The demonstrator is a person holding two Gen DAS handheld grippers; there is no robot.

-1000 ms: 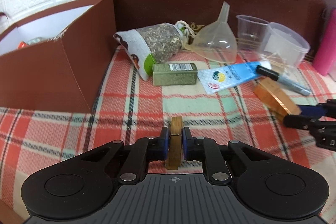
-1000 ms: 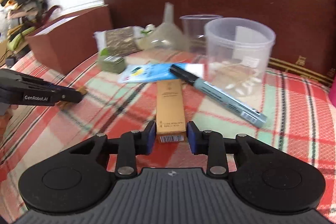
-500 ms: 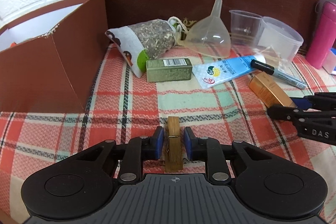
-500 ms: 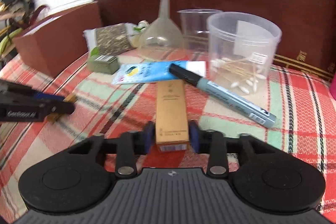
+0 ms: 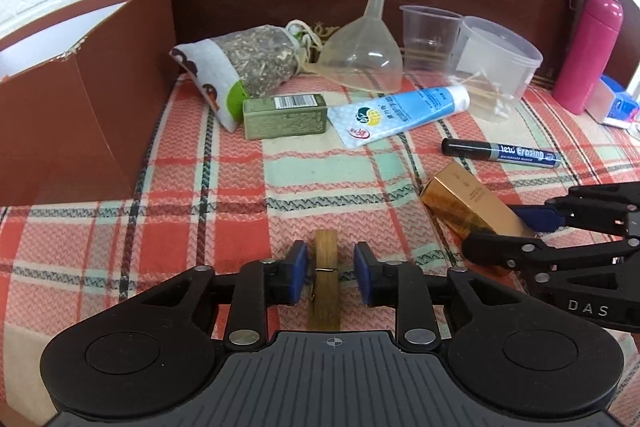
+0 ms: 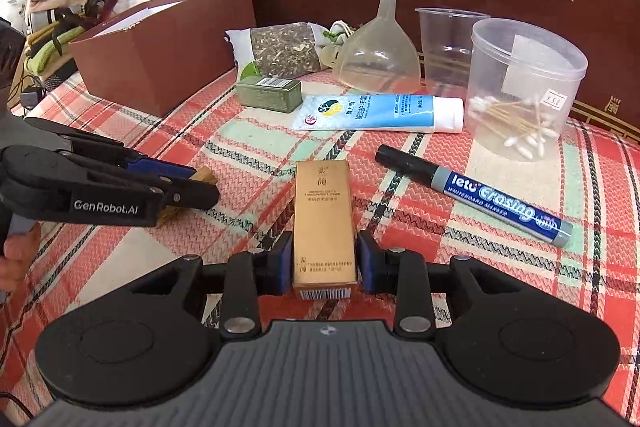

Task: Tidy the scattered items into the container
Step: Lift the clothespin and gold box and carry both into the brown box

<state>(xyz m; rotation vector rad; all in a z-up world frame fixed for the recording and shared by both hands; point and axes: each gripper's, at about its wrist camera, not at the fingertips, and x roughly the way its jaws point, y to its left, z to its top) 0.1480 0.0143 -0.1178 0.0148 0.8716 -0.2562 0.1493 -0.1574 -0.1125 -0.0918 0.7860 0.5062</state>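
Observation:
A wooden clothespin (image 5: 326, 267) lies on the plaid cloth between the pads of my left gripper (image 5: 330, 277). Its jaws are opening, with a gap on each side of the pin. A gold carton (image 6: 323, 211) lies flat on the cloth between the pads of my right gripper (image 6: 323, 267). Those jaws are opening slightly, but the pads stay against the carton's sides. The open brown cardboard box (image 5: 80, 107) stands at the far left. In the right wrist view the left gripper (image 6: 204, 183) is low on the left, a hand behind it.
Beyond the grippers lie a green box (image 5: 284, 117), a herb sachet (image 5: 248, 67), a blue tube (image 5: 400, 115) and a whiteboard marker (image 6: 472, 195). A funnel (image 5: 364, 47), a clear cup (image 5: 430, 31) and a tub of cotton swabs (image 6: 520, 87) stand by the dark headboard. A pink flask (image 5: 588, 51) is at the right.
The left pads closed on the clothespin, then spread apart from it. The right gripper dragged the gold carton back, away from the marker's cap.

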